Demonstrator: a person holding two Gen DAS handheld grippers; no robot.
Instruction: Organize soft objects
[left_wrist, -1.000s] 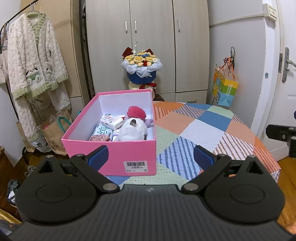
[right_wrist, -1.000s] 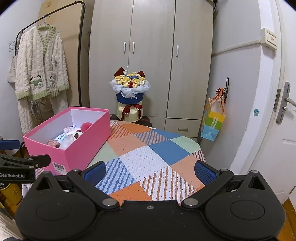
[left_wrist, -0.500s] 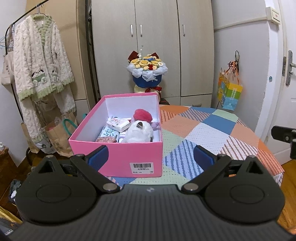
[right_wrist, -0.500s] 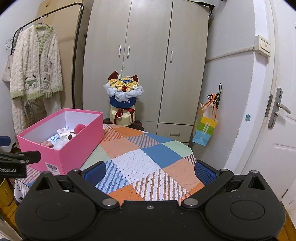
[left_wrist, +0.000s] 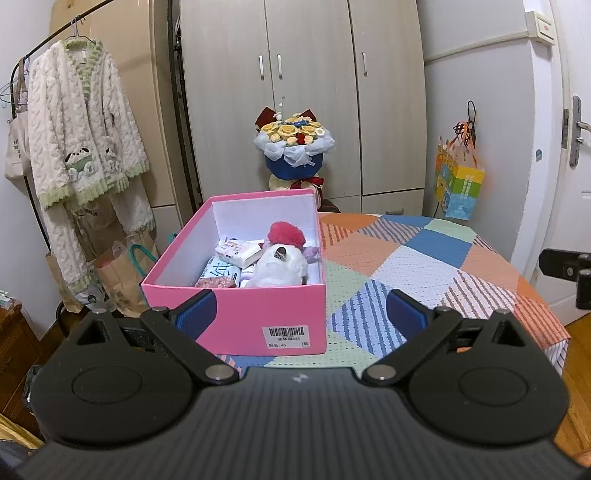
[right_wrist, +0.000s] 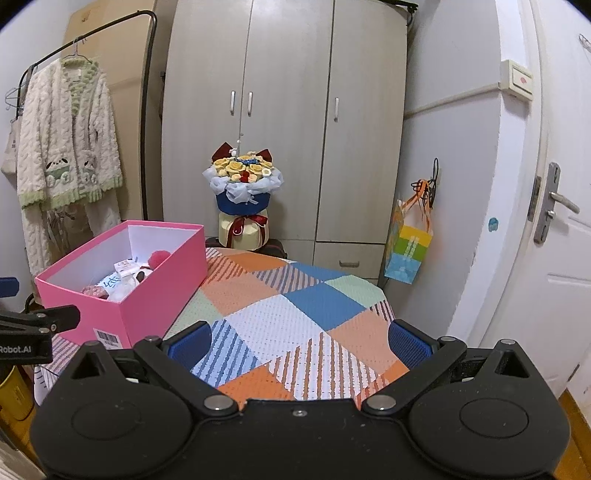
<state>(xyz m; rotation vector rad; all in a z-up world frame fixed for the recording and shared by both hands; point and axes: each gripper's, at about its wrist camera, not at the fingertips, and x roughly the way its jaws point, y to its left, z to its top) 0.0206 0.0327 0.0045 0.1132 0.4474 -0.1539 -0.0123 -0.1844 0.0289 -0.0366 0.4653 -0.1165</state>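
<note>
Both tools, left tool (left_wrist: 297, 308) and right tool (right_wrist: 299, 338), gape wide and empty; soft toy (left_wrist: 279, 266) and packets lie inside pink box (left_wrist: 236, 317) at frame centre-left, bench (right_wrist: 295, 310) otherwise bare, so sorting looks essentially finished.

R gripper (right_wrist: 299, 338) is held wide open w/ nothing between its blue pads, above the patchwork tablecloth (right_wrist: 295, 314). Pink box (right_wrist: 125, 280) is seen far left on the table, w/ soft items inside. L gripper (right_wrist: 33, 325) is partly seen at left edge.
</note>
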